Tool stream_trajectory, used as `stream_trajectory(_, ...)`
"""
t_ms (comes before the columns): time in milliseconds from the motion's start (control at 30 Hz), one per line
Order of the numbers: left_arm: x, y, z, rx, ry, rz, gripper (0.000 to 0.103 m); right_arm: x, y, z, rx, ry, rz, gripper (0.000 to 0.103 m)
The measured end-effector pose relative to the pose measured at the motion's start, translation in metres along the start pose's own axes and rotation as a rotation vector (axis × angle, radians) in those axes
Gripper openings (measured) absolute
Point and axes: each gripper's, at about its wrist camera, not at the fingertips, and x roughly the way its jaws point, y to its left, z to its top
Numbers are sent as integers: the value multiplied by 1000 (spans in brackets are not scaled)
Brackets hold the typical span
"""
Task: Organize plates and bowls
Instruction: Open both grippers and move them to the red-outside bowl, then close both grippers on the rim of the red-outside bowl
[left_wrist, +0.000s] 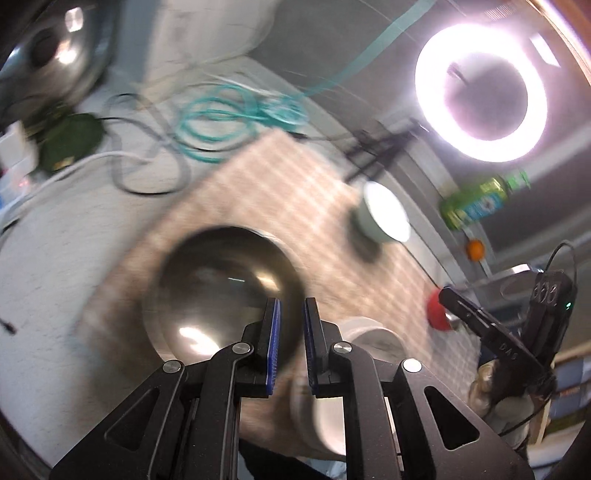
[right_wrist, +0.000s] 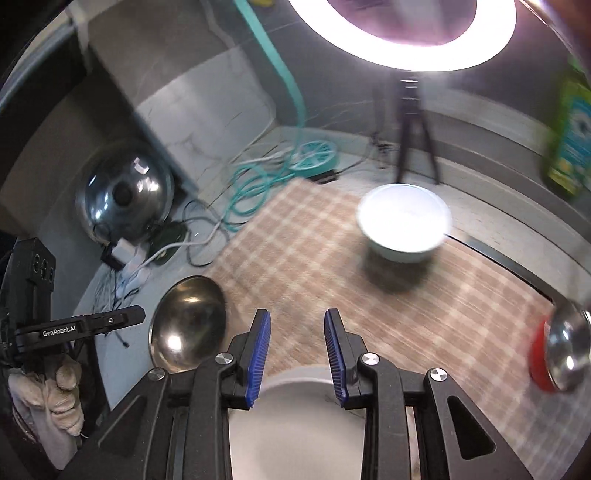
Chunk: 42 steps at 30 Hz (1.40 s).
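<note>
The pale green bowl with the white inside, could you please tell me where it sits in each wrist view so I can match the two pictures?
Left wrist view: the pale green bowl is right of centre, on the far part of the checked mat.
Right wrist view: the bowl is right of centre, in the upper half, on the same mat.
Shared landmark: the lit ring light above and behind the bowl.

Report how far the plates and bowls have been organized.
Done: nothing looks stacked. The steel bowl, pale bowl and white dish sit apart on the checked mat.
In hand: nothing. The left gripper is empty, jaws nearly shut; the right gripper is open above the dish.
Left: all the gathering.
</note>
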Motion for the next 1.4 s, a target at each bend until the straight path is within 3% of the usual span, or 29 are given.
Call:
stream_trajectory(167, 28, -62, -9, 120, 72, -75, 11, -47, -59, -34, 144, -86, -88, 27)
stream_trajectory(333, 61, -126, -20, 233, 142, -141, 11, -85, -110, -62, 243, -145, -245, 28)
stream_trajectory(567, 110, -206, -34, 374, 202, -164, 11, -111, -176, -90, 414, -205, -354, 28)
stream_trajectory(733, 153, -252, -37, 448, 244, -152, 11, -115, -210, -102, 525, -260, -328, 28)
stream_trajectory(900, 191, -281, -35, 478, 280, -112, 11, -108, -231, -101, 570, -259, -289, 27)
stream_trajectory(1400, 255, -309, -11, 472, 325, -25, 11, -83, -292, -98, 775, -234, -121, 27)
